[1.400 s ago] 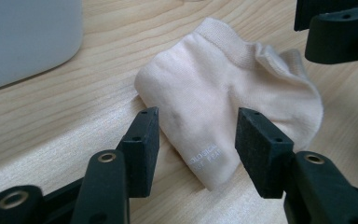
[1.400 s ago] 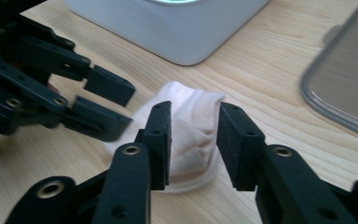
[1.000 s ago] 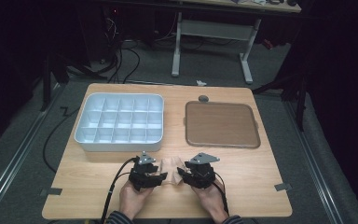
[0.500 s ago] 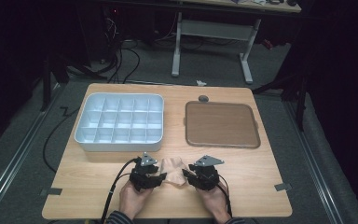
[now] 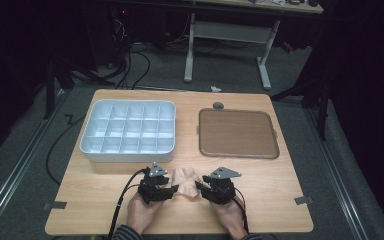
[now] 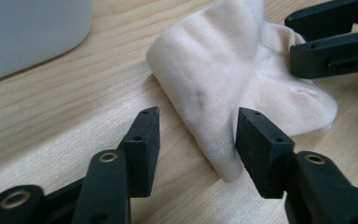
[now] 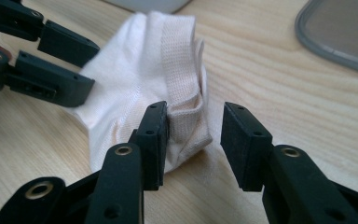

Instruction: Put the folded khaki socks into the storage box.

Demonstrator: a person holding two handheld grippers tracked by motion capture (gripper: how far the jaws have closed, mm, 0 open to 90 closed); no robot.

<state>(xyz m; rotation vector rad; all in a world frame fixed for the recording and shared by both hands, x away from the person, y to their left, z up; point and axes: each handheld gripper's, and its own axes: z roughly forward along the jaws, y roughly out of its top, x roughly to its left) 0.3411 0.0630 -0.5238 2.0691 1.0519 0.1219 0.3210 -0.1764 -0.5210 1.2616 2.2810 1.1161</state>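
Observation:
A pale beige sock (image 5: 187, 177) lies crumpled on the wooden table (image 5: 280, 185) near its front edge, between the two hand-held grippers. My left gripper (image 5: 173, 190) points at it from the left. Its jaws have just been opening and stand apart around the sock's folded edge (image 6: 214, 107); one pad (image 6: 254, 140) touches the fabric, the other is clear of it. My right gripper (image 5: 200, 187) faces it from the right. Its jaws have also just been opening, and the ribbed cuff (image 7: 186, 116) rests against one pad (image 7: 156, 133) with a gap to the other.
A white tray with several compartments (image 5: 128, 150) sits at the back left and a flat brown tray (image 5: 237, 133) at the back right. A small grey round piece (image 5: 218, 105) lies behind the brown tray. The table's front edge runs just under the hands.
The right gripper has drifted slightly to the right. The left gripper and the sock have stayed where they were.

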